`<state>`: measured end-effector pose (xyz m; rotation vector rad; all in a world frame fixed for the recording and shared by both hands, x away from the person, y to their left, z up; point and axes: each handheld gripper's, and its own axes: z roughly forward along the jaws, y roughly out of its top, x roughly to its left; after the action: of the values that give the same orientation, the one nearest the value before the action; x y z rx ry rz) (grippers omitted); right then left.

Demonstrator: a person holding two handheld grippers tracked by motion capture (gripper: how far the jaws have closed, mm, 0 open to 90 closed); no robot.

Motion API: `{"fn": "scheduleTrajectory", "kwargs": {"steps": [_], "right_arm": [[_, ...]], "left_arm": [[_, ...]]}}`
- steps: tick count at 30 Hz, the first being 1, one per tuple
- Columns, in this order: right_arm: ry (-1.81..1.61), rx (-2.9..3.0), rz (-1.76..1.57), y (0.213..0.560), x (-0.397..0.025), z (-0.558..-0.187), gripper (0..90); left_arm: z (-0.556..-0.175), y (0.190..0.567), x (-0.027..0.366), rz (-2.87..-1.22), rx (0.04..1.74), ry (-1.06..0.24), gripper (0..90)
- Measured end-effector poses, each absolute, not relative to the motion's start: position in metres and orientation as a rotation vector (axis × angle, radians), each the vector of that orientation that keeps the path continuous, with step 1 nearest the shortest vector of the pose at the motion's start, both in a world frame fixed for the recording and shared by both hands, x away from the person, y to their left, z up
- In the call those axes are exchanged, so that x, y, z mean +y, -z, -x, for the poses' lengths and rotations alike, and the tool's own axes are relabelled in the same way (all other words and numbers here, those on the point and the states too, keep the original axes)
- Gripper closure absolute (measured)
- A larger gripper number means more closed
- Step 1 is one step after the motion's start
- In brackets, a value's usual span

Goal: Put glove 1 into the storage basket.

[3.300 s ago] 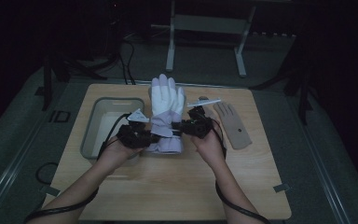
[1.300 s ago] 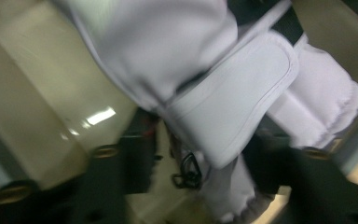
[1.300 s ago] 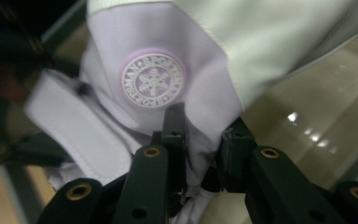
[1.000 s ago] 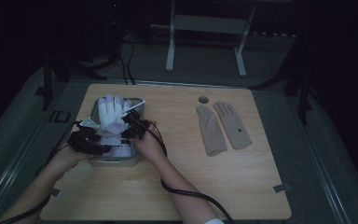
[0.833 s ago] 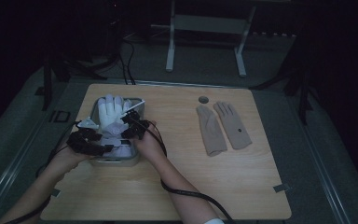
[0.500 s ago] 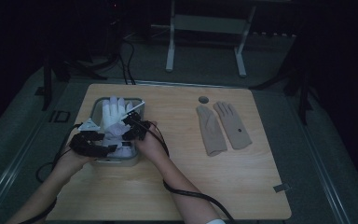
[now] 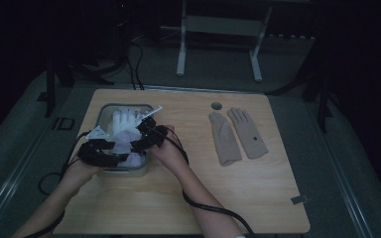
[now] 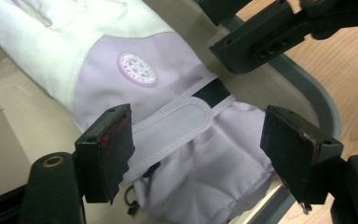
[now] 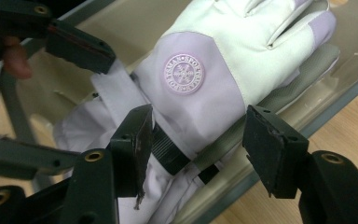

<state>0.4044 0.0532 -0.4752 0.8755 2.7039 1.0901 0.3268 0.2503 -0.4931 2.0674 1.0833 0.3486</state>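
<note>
A white and lavender ski glove (image 7: 123,124) lies in a grey bin (image 7: 100,115) at the left of the wooden table, fingers pointing away from me. In the left gripper view the left gripper (image 8: 205,149) stands open, its jaws straddling the glove's (image 8: 135,70) strapped cuff without pinching it. The right gripper (image 9: 205,144) is open too, over the cuff just below the round snowflake badge (image 9: 183,73). In the high view the left gripper (image 7: 110,156) and the right gripper (image 7: 145,135) sit close together at the bin's near end.
A pair of beige gloves (image 7: 238,134) lies flat at the table's right, below a round hole (image 7: 217,105). The bin's rim (image 9: 307,112) runs close under the right jaws. Cables trail from both grippers toward me. A white stand (image 7: 218,29) is behind the table.
The glove went from the table's middle, held between both grippers, left to the bin. Over the last second it sank from above the bin down into it.
</note>
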Motion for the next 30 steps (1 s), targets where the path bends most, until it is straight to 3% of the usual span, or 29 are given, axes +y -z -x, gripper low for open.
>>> {"fn": "scheduleTrajectory", "kwargs": {"steps": [15,18,20,25,30], "right_arm": [[-1.243,2.689,-0.822,0.468,0.023,-0.394,41.5],[-1.279,2.674,-0.825,0.465,0.013,-0.393,37.0],[-1.3,2.672,-0.829,0.464,0.007,-0.393,29.1],[-1.275,2.672,-0.797,0.461,-0.01,-0.389,16.0],[-1.285,2.644,-0.809,0.456,-0.027,-0.387,15.2]], "left_arm": [[-0.312,0.485,0.23,-2.034,1.003,-0.329,26.5],[-0.309,0.485,0.223,-2.039,0.971,-0.316,26.4],[-0.308,0.485,0.218,-2.045,0.963,-0.33,25.8],[-0.306,0.484,0.208,-2.011,0.935,-0.296,17.7],[-0.3,0.485,0.193,-1.993,0.891,-0.287,17.7]]}}
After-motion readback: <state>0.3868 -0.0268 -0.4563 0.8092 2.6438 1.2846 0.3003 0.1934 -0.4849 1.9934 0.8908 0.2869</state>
